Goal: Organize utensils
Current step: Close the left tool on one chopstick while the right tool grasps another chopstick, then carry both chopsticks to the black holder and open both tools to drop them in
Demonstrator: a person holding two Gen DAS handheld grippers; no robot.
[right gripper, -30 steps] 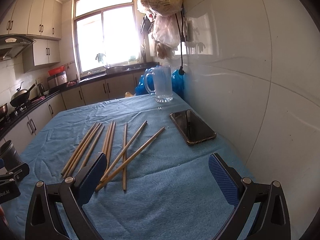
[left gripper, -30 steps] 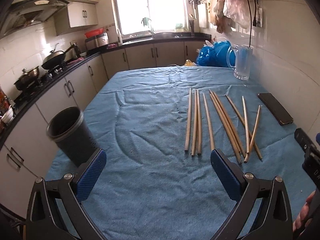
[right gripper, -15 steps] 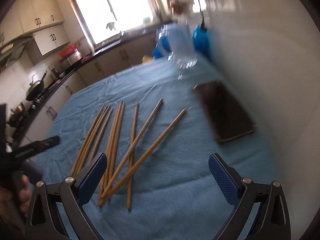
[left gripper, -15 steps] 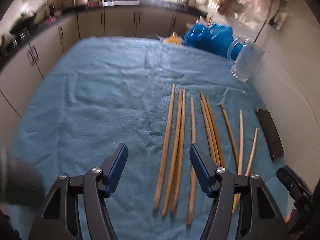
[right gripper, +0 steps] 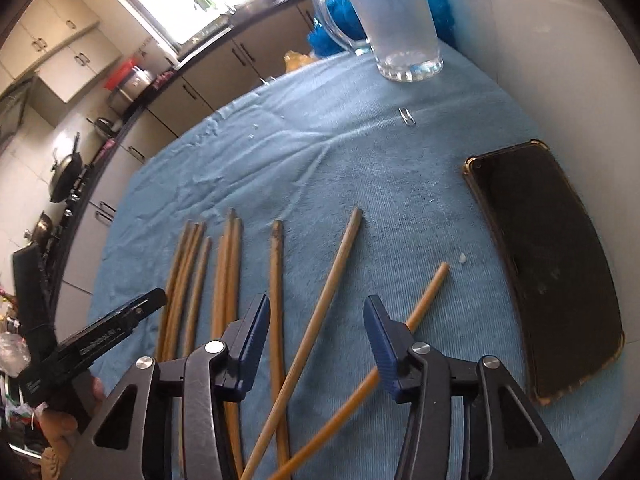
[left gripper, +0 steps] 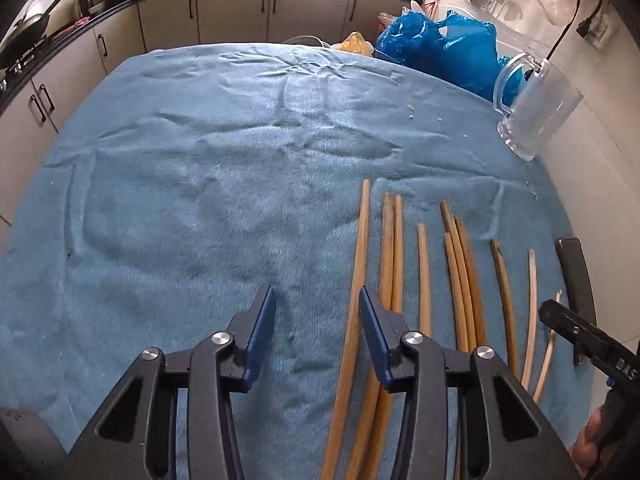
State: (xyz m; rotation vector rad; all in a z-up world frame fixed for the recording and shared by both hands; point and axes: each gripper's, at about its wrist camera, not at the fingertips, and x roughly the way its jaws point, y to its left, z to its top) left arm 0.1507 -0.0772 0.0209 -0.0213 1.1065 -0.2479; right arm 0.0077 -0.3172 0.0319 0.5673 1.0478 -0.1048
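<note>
Several wooden chopsticks (left gripper: 422,272) lie roughly side by side on a blue cloth (left gripper: 208,184). My left gripper (left gripper: 316,320) hovers low over the leftmost chopstick (left gripper: 360,248), which runs between the closing jaws close to the right pad (left gripper: 372,336); neither pad presses on it. My right gripper (right gripper: 316,320) is over the right end of the row, jaws closing. A slanted chopstick (right gripper: 336,264) passes between its pads untouched, a straighter one (right gripper: 276,272) lies by the left pad (right gripper: 254,332), and a third (right gripper: 424,292) goes behind the right finger.
A clear glass mug (right gripper: 400,20) stands at the far right. A black phone (right gripper: 548,264) lies by the white wall, with a paper clip (right gripper: 407,115) near it. Blue bags (left gripper: 436,52) sit past the table. A grey perforated surface (left gripper: 18,432) shows at the bottom left corner.
Both grippers have tipped down and moved in low over the chopsticks, and both pairs of jaws have narrowed. The black holder has slid out of the left wrist view.
</note>
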